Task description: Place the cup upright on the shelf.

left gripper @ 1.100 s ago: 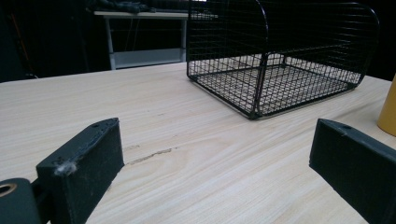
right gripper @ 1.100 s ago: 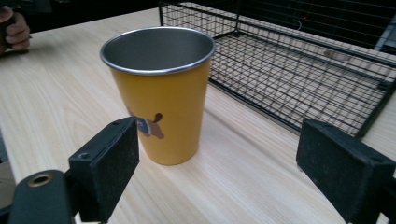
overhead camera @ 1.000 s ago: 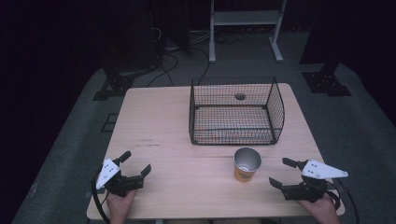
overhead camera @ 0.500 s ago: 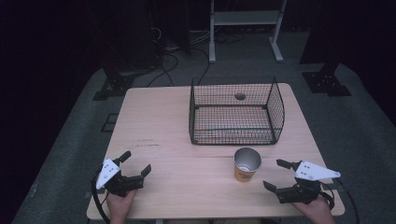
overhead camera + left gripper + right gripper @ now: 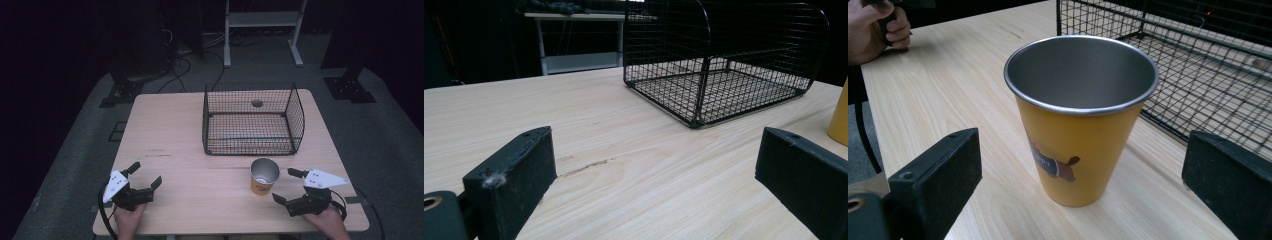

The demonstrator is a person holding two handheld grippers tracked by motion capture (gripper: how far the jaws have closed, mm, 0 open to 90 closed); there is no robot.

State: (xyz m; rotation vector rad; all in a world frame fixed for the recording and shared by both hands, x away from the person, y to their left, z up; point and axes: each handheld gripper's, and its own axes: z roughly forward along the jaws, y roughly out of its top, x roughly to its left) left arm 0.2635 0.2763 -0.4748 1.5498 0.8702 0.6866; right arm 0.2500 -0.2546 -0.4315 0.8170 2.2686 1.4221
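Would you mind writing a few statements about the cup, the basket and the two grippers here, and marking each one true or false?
1. The yellow cup stands upright on the table. True.
2. The cup sits inside the wire basket. False: it stands on the table in front of the basket, outside it.
3. The right gripper is open, with the cup ahead of its jaws. True.
4. The left gripper is shut on the cup. False: it is open and holds nothing, well apart from the cup.
5. The cup is full of liquid. False: its metal inside looks empty.
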